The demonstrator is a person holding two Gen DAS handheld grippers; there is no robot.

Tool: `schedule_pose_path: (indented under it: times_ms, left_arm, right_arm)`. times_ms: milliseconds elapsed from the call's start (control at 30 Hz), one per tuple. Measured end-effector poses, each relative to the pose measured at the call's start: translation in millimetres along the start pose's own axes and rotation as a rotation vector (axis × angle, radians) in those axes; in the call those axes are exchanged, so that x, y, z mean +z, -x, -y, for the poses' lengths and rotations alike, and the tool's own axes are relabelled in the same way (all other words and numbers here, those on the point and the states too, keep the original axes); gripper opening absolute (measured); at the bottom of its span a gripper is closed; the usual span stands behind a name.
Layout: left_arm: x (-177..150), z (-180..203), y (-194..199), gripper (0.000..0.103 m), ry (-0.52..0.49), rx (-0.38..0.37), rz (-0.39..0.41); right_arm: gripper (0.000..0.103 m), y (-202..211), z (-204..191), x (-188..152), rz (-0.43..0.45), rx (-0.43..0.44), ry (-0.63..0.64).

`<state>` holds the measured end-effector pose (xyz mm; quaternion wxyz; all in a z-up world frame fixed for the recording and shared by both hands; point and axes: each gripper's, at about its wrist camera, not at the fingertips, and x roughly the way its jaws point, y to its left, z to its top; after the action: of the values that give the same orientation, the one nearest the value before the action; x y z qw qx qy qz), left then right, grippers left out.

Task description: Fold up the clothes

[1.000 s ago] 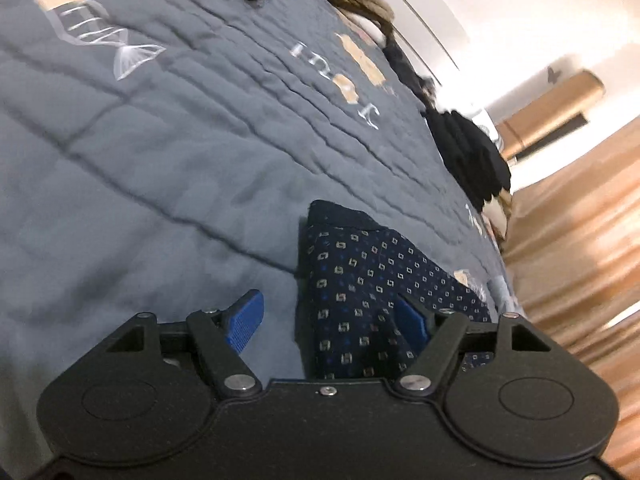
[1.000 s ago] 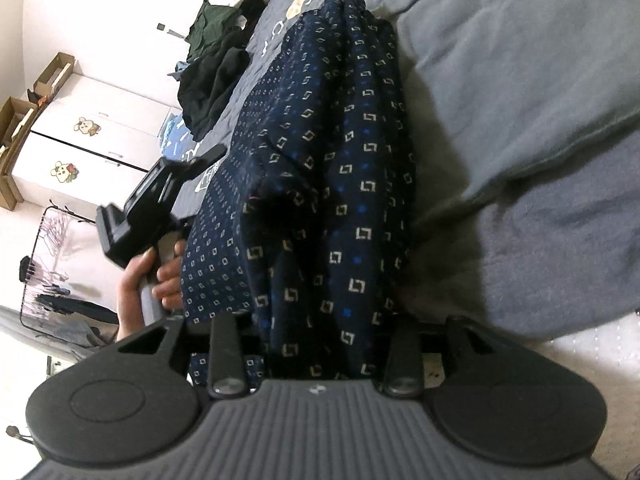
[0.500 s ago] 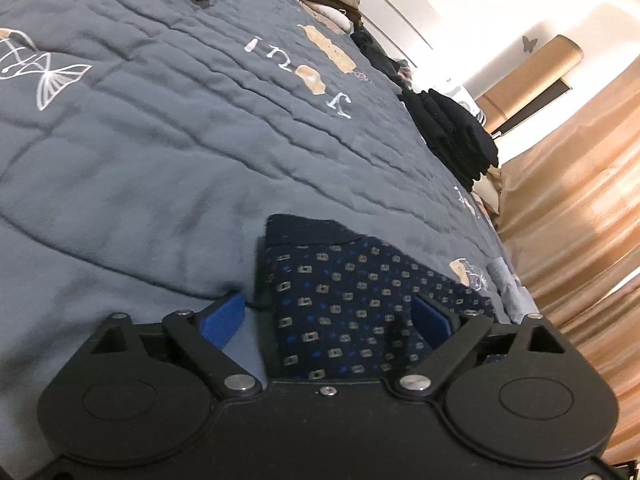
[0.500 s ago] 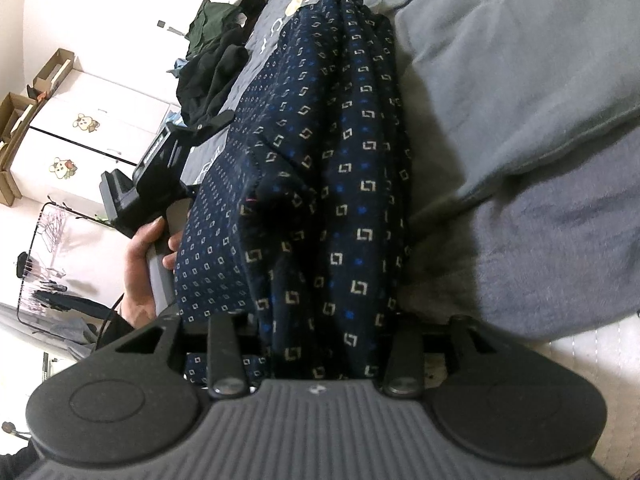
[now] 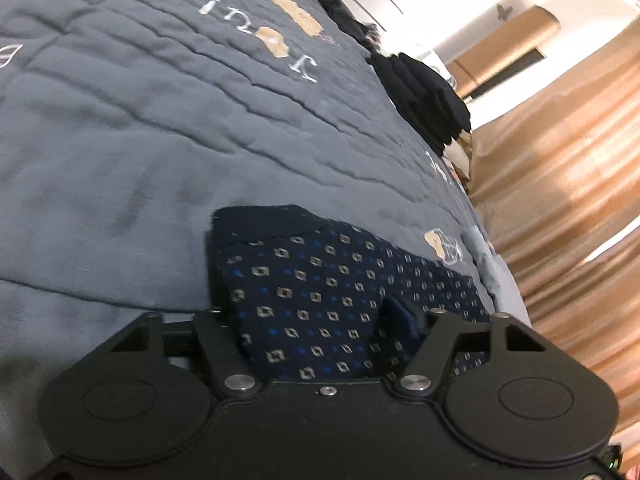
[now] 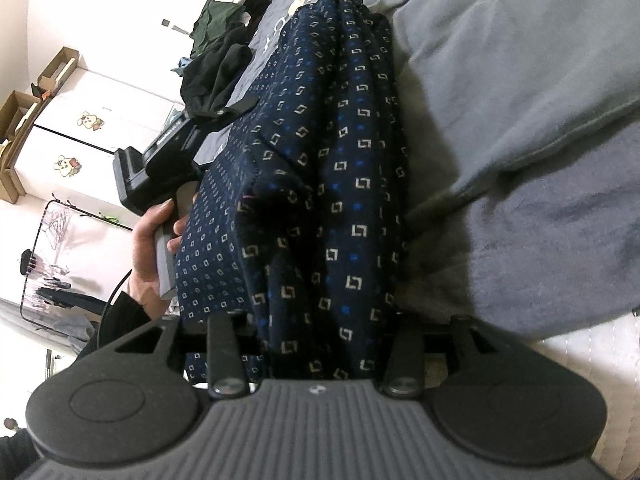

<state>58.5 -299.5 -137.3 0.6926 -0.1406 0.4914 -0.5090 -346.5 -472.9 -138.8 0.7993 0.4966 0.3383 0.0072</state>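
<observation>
1. Navy knit garment with small square and blue-dot pattern point(image 6: 344, 184) lay partly folded on the grey quilted bedspread point(image 5: 140, 128), bunched in a long ridge running from near to far in the right wrist view; a plain dark band point(image 5: 260, 222) marked its far end in the left wrist view.
2. Right gripper point(image 6: 316, 344) was closed on the near end of the ridge, fabric filling the gap between its fingers, probably to anchor that end.
3. Left gripper point(image 5: 316, 320) straddled the other end; its jaws had just been closing, cloth between them. Only one blue pad point(image 5: 400, 316) showed, lying on the fabric; a firm pinch could not be confirmed.
4. A hand point(image 6: 154, 248) held the left tool's handle at the garment's left edge.
5. Black clothes point(image 5: 424, 92) sat far right, well apart.
</observation>
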Motion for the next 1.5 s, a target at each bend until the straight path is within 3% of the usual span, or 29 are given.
schedule_pose_path:
  times_ms: [67,100,167,300,433,533,633,800,900,1200,1500]
  left_arm:
    - [2,0,1,0.051,0.009,-0.001,0.001]
    - [2,1,1,0.041,0.007,-0.006,0.001]
    - [3,3,1,0.033,0.009,-0.033,-0.008]
    - [0,2,-8,0.037,0.014,-0.008,-0.019]
    - [2,-1,-9,0.040,0.034,-0.026,-0.021]
    - [2,2,-9,0.051,0.031,-0.044,-0.023]
    - [0,4,-10,0.052,0.017,-0.037,-0.021]
    - [-2,6,-11,0.027,-0.009,-0.023,-0.020]
    - [0,14,-8,0.021,-0.041,-0.023,-0.005]
    - [5,43,10,0.017,-0.110,-0.065,0.075]
    - [3,101,19,0.017,-0.199,-0.122,0.125]
  right_arm:
    - [0.042,0,-3,0,-0.006,0.003,0.020]
    - [0.042,0,-5,0,-0.011,0.007,0.034]
    - [0.044,-1,-9,0,-0.019,0.014,0.059]
    - [0.046,-5,-10,1,-0.031,0.016,0.067]
    - [0.049,-9,-7,0,-0.038,0.015,0.061]
    - [0.050,-7,-9,-2,-0.033,0.019,0.060]
    - [0.050,-6,-8,-3,-0.031,0.021,0.058]
    - [0.038,-9,-6,-4,-0.031,0.027,0.044]
    - [0.031,-6,-9,-3,-0.022,0.031,0.048]
    - [0.027,12,-20,3,0.050,0.096,0.052]
    - [0.027,45,-23,16,0.130,0.160,0.055]
